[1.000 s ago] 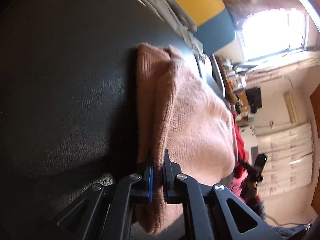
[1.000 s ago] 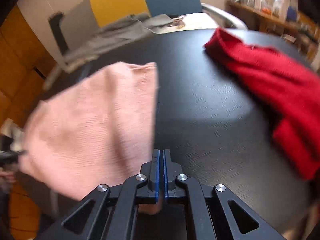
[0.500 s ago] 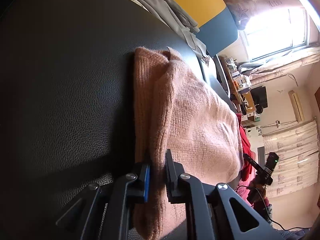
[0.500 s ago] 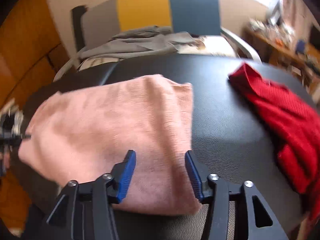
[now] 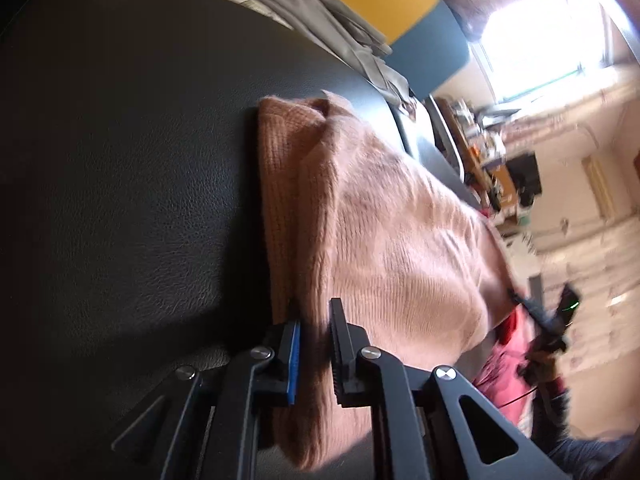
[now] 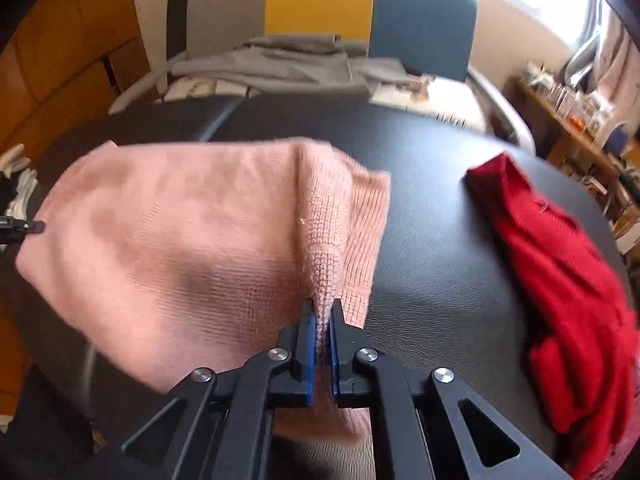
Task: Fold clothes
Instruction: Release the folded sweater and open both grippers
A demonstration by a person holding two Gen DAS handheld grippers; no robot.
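One fuzzy pink knit sweater, folded

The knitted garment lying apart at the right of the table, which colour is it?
Red garment; the right wrist view shows it best.

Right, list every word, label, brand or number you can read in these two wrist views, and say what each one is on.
No text can be read in either view.
pink sweater: no tag or print shows.
red garment: no label shows.
shelf clutter by the window: any packaging print is too small and blurred to read.
right gripper and left gripper: no markings visible.
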